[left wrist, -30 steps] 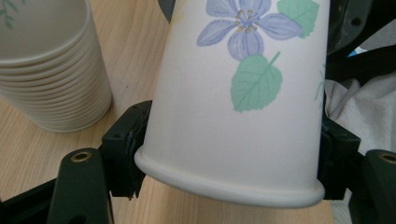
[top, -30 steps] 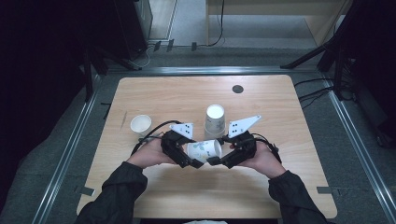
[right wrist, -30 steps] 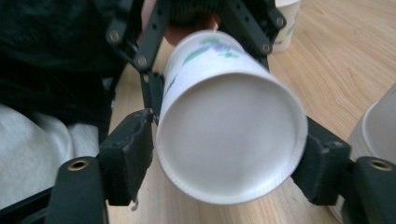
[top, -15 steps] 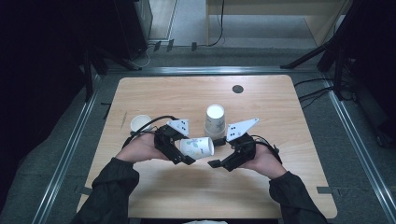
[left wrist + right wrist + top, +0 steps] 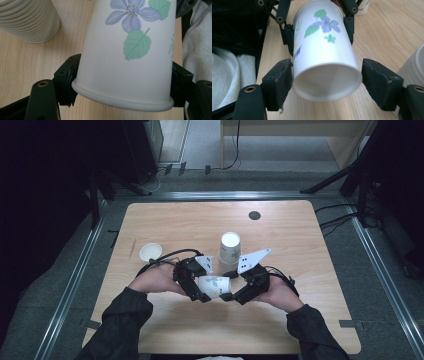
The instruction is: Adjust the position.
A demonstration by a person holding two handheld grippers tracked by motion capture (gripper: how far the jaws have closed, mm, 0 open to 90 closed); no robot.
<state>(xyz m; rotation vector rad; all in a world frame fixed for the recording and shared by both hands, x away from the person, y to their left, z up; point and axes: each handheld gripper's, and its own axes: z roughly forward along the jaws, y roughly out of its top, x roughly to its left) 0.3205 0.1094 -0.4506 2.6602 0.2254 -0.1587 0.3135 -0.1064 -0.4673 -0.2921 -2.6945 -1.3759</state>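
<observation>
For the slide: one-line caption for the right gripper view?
Floral paper cup, base toward camera, between the right tool's open jaws.

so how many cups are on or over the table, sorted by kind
flowered paper cup, lying sideways between the two tongs: 1
stack of upside-down cups: 1
small white cup standing open: 1
total: 3
</observation>
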